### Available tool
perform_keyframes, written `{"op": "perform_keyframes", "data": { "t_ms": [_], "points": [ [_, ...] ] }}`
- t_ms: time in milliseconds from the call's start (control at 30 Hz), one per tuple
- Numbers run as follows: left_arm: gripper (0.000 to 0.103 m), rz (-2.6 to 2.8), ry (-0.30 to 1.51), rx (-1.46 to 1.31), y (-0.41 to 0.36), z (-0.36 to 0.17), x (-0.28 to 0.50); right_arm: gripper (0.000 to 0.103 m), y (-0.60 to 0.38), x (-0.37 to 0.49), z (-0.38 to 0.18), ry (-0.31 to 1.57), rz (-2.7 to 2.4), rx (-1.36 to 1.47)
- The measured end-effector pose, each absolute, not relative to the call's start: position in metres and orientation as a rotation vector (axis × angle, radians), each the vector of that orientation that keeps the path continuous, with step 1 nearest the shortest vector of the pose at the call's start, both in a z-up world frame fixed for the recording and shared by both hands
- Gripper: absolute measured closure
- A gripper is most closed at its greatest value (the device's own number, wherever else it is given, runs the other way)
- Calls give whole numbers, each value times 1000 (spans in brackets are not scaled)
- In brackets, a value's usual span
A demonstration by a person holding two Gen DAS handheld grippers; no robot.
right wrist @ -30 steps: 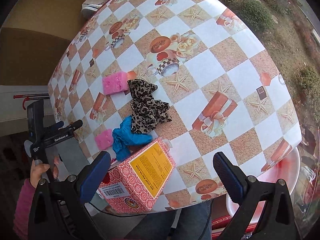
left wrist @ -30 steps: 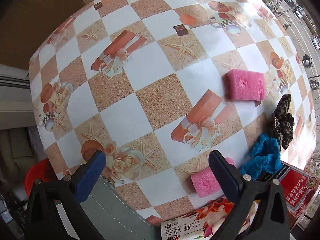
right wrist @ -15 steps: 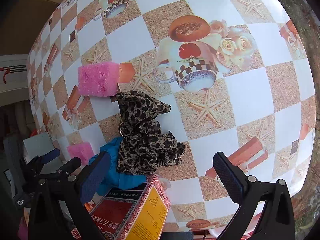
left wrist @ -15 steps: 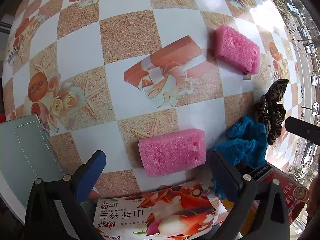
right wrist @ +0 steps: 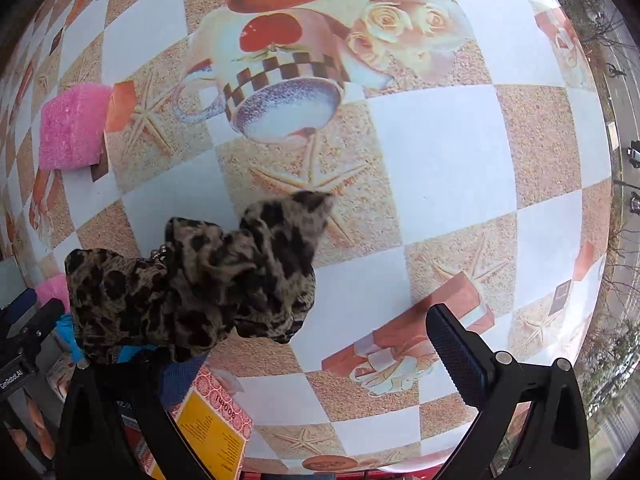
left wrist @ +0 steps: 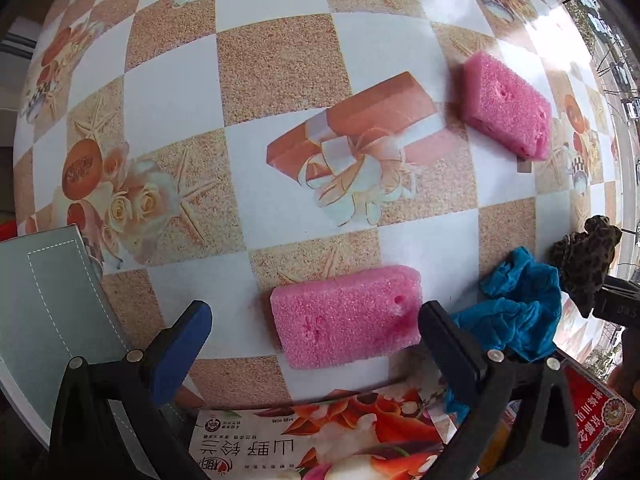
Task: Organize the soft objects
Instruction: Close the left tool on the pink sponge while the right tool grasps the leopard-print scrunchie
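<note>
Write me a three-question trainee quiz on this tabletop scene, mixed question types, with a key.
1. True or false: the left gripper is shut on the near pink sponge.
2. Multiple choice: what lies directly beside the blue cloth, on the side away from the near sponge? A) a glass cup B) the leopard-print fabric C) a metal spoon
3. Fill in: the number of pink sponges on the tablecloth in the left wrist view is ____.

Key:
1. False. The jaws are spread wide, and the sponge lies between the fingertips, ungripped.
2. B.
3. Two: the near one and the far pink sponge.
</note>
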State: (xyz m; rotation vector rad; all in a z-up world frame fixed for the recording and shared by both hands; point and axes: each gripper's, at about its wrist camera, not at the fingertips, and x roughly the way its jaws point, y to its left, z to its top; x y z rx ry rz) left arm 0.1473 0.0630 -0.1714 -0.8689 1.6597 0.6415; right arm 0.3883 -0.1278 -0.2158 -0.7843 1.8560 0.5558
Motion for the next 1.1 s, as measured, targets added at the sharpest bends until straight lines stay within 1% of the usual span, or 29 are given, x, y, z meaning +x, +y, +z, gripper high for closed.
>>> {"op": "perform_keyframes", "data": {
  "t_ms": [67, 200, 400, 533, 733, 933, 1000, 1100],
  "points": [
    [0, 650, 1647, -889, 70, -169, 141, 0, -152, 400, -213, 1853, 506, -742],
    [0, 622, 1608, -939, 72, -159, 134, 0, -179, 413, -193, 1852, 564, -553],
    [0, 660, 1598, -990, 69, -164, 132, 0, -155, 408, -166, 1768, 732, -439],
    [0, 677, 1610, -995, 60, -178, 132, 0, -120, 393, -174, 1745, 775, -522],
    [0, 730, 1616, -1024, 56, -202, 129, 0, -97, 377, -200, 1773, 803, -600],
    [0, 767, 1662, -958, 53, -212, 136, 0, -74, 349, -206, 1639, 804, -857],
    [0, 777, 1656, -965, 52, -212, 135, 0, -72, 342, -208, 1616, 794, -896],
    [0, 772, 1669, -968, 52, -213, 133, 0, -69, 339, -210, 1614, 789, -884]
  ]
}}
